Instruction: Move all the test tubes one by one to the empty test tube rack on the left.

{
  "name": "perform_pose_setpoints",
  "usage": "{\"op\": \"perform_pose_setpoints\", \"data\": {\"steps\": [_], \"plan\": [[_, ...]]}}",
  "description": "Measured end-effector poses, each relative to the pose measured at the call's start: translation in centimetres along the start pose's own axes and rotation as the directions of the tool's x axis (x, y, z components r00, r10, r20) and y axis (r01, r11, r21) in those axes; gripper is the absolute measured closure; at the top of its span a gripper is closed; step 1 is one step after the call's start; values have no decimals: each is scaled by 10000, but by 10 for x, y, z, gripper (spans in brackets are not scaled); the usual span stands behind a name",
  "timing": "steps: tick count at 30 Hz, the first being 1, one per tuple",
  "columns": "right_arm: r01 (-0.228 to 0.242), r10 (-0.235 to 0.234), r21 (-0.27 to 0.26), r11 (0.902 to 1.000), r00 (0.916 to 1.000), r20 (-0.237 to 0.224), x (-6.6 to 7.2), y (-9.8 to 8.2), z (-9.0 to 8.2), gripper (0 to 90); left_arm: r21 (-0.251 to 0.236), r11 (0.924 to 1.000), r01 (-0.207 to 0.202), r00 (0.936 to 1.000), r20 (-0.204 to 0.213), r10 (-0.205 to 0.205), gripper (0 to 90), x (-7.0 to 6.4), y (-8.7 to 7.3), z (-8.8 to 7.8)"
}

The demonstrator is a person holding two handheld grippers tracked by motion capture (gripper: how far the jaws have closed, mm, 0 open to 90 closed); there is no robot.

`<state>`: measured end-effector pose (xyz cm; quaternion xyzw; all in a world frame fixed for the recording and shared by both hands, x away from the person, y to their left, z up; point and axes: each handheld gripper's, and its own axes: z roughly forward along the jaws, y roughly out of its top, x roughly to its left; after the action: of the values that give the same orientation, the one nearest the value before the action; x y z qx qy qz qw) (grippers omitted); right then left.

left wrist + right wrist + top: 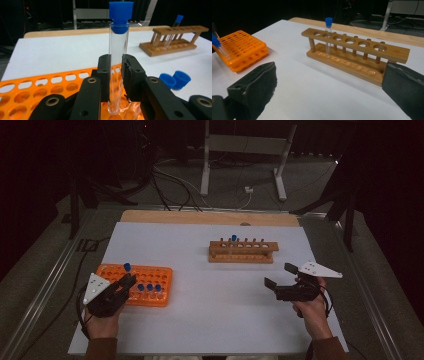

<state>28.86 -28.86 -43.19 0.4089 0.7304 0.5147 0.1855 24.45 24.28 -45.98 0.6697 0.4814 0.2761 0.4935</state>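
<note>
High view: orange rack (150,279) at table's left w/ blue-capped tubes, wooden rack (243,251) mid-table w/ one capped tube, nothing between; left gripper (126,283) over orange rack, right gripper (278,276) spread, empty. Left gripper view: jaws pinch clear test tube (117,67) upright, bottom just above orange rack's holes, loose blue caps (175,79) beside. Right gripper view: jaws wide apart, facing wooden rack, touching nothing.

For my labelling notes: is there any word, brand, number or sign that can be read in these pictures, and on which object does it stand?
No readable text in any view.
Orange rack: no print, only holes.
Wooden rack: bare wood, no marking.
Tube in the left gripper and its blue cap: no label or scale.
Grey plates on the grippers: small pale dots, no letters.
</note>
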Motion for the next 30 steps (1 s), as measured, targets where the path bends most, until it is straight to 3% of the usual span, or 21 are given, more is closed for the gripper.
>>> {"op": "perform_pose_setpoints", "data": {"steps": [6, 11, 17, 22, 26, 30], "plan": [[-19, 18, 40, 10000, 10000, 24, -1, -1, 0, 0, 270, 9995, -155, 9998, 92, 153, 779, -2, -6, 4], [7, -8, 16, 10000, 10000, 33, 0, -1, 0, 0, 172, 9998, -26, 9998, 174, 23, 779, 0, -9, 1], [-21, 21, 20, 10000, 10000, 36, 0, -2, 1, 0, 687, 9975, -150, 9998, 141, 141, 779, 1, -17, -1], [-6, 6, 33, 10000, 10000, 42, -1, -2, 1, 0, 1215, 9920, -356, 9993, 133, 342, 779, 0, -22, 1], [0, -1, 93, 10000, 10000, 38, -1, -4, 1, 0, 1780, 9820, -626, 9980, 111, 616, 780, -3, -25, 3], [4, -4, 122, 9999, 10000, 41, -1, -5, 2, 0, 2013, 9762, -809, 9967, 99, 805, 781, -4, -25, 4]]}}
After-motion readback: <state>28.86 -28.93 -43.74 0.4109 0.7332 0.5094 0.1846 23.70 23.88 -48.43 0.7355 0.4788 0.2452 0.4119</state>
